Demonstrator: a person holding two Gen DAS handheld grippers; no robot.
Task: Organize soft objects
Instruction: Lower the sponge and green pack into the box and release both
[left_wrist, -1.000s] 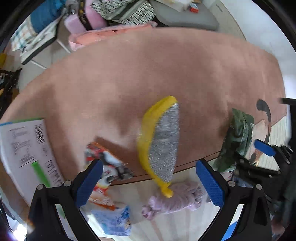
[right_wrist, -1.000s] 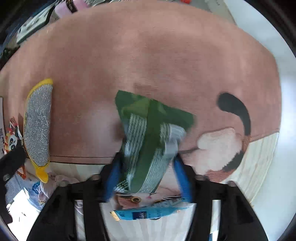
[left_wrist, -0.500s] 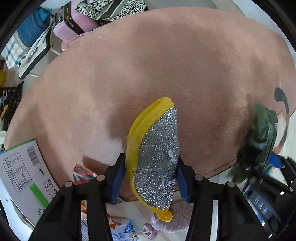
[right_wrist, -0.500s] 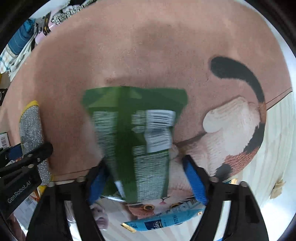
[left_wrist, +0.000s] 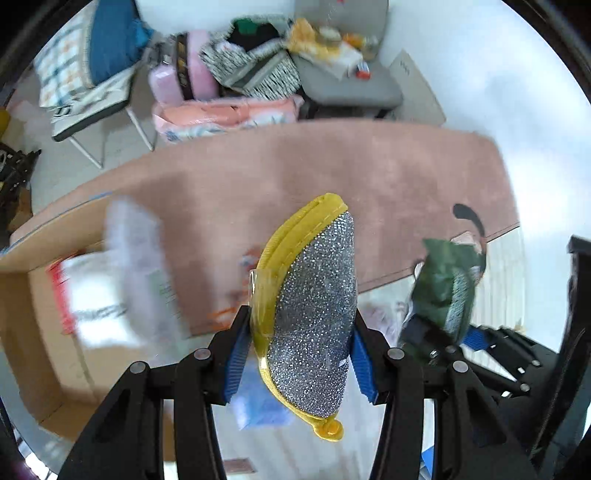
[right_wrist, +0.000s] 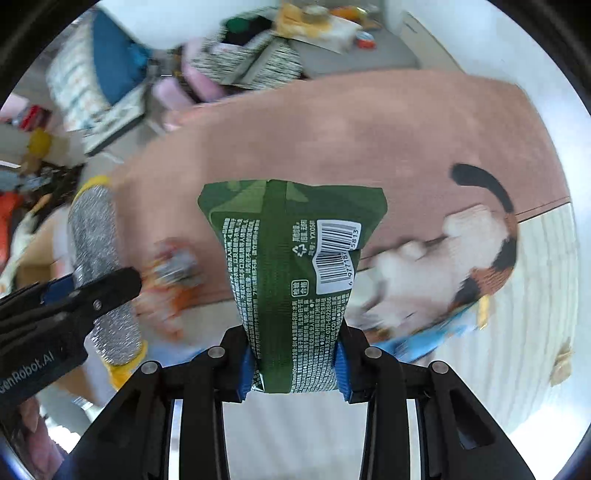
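Pink rug with cat print is being lit brightly; grey chair is being loaded with clutter behind.

Left gripper is raised, its jaws clamped on a scrubber. Right gripper is raised beside it, pinching a green packet.

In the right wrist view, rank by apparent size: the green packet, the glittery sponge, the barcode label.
1. green packet, largest, though it sits closest to the camera in the right gripper.
2. glittery sponge, held by the left gripper.
3. barcode label, smallest.
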